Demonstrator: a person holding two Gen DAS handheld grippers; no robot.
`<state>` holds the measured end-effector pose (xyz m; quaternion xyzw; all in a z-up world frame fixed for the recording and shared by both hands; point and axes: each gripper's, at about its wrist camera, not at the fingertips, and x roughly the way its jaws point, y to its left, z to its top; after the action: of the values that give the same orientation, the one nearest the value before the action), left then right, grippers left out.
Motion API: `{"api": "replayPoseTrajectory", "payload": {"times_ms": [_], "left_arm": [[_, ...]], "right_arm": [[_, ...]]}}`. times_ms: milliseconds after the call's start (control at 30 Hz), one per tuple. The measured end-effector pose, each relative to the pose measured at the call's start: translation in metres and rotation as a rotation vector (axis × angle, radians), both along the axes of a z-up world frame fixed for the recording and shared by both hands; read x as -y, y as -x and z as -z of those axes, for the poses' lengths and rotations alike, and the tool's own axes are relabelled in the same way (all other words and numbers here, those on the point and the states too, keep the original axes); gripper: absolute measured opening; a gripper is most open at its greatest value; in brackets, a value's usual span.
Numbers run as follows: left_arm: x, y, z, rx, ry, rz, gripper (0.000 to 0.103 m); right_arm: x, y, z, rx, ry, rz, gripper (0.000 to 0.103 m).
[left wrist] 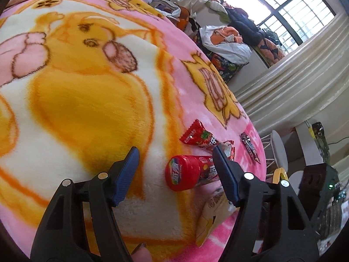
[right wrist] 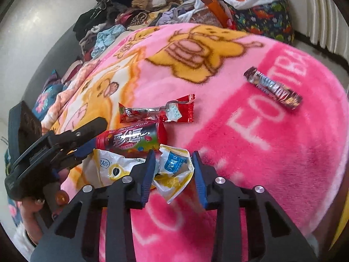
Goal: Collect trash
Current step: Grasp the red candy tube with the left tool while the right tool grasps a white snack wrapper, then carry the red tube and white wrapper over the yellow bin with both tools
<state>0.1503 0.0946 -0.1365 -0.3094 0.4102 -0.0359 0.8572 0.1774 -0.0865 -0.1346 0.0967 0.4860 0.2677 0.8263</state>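
Your left hand-held gripper stands open in the lower centre of the left wrist view, its blue pads either side of the red candy bottle, which lies on its side on the pink blanket covering the bed; whether either pad touches the bottle cannot be told. Your right hand-held gripper, low in the right wrist view, has its pads set around the crumpled white-and-yellow wrapper; whether they press on it cannot be told. That wrapper lies just below the bottle. A red snack wrapper lies just above the bottle, crowding it. A dark foil bar wrapper lies well apart at upper right. Piled clothes line the upper edge.
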Motion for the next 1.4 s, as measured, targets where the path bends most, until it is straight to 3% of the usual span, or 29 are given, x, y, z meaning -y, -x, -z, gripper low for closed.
{"api": "replayPoseTrajectory", "payload": {"times_ms": [233, 400, 633, 767, 900, 1033, 1400], "left_arm": [[0.016, -0.009, 0.004, 0.020, -0.034, 0.084, 0.061], [0.029, -0.012, 0.005, 0.059, -0.132, 0.171, 0.061], [0.041, -0.007, 0.002, 0.089, -0.146, 0.255, 0.039], [0.058, -0.001, 0.002, 0.091, -0.198, 0.308, 0.038], [0.077, 0.005, 0.002, 0.090, -0.252, 0.331, 0.036], [0.097, 0.007, -0.002, 0.077, -0.358, 0.332, 0.035], [0.133, 0.007, -0.024, 0.102, -0.419, 0.346, 0.028]], "right_arm": [[0.030, 0.014, -0.014, 0.056, 0.018, 0.032, 0.028], [0.054, 0.021, -0.024, 0.084, 0.016, 0.071, 0.028], [0.085, 0.023, -0.038, 0.117, -0.016, 0.141, 0.028], [0.099, 0.026, -0.046, 0.138, -0.032, 0.166, 0.028], [0.111, 0.029, -0.054, 0.158, -0.048, 0.195, 0.028], [0.122, 0.031, -0.061, 0.177, -0.066, 0.220, 0.028], [0.152, 0.038, -0.073, 0.216, -0.116, 0.283, 0.028]]}}
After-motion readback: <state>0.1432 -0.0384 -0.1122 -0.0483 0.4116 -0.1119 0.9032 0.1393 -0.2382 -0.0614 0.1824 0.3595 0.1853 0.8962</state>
